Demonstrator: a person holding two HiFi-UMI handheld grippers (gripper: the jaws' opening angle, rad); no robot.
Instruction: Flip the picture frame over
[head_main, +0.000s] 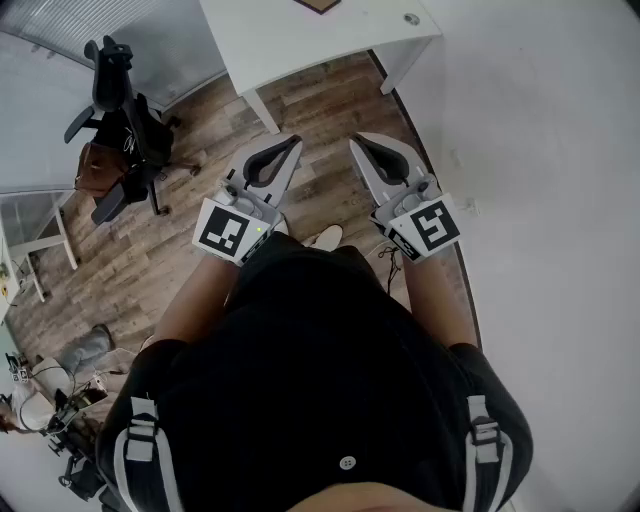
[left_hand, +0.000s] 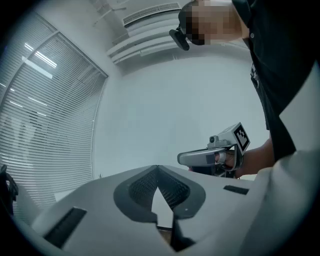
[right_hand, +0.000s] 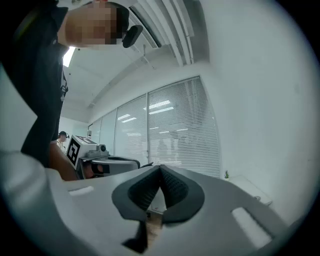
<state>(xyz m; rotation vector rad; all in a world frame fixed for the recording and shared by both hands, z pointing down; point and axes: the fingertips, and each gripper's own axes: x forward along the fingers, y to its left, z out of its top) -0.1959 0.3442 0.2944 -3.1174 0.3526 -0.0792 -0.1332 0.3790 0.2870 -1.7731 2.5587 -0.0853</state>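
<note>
**Black shirt up close, both tongs shut and empty, frame far off on the table**

Black shirt (head_main: 320, 370) fills the lower head view, with both forearms reaching out level over the wood floor (head_main: 200, 250). At far left a black chair (head_main: 125, 130) stands on that floor. The left gripper (head_main: 297, 141) comes next; its own view shows the jaws pressed together with nothing between them, and blinds (left_hand: 45, 115) off to one side. Beyond both tips is a white table (head_main: 300, 40). A brown corner at the picture's top edge, apparently the frame (head_main: 318, 4), lies on it, well apart from either gripper. The right gripper (head_main: 353, 141) sits just beside the left, jaws likewise closed on nothing. A white wall (head_main: 540, 150) takes up the right.
</note>
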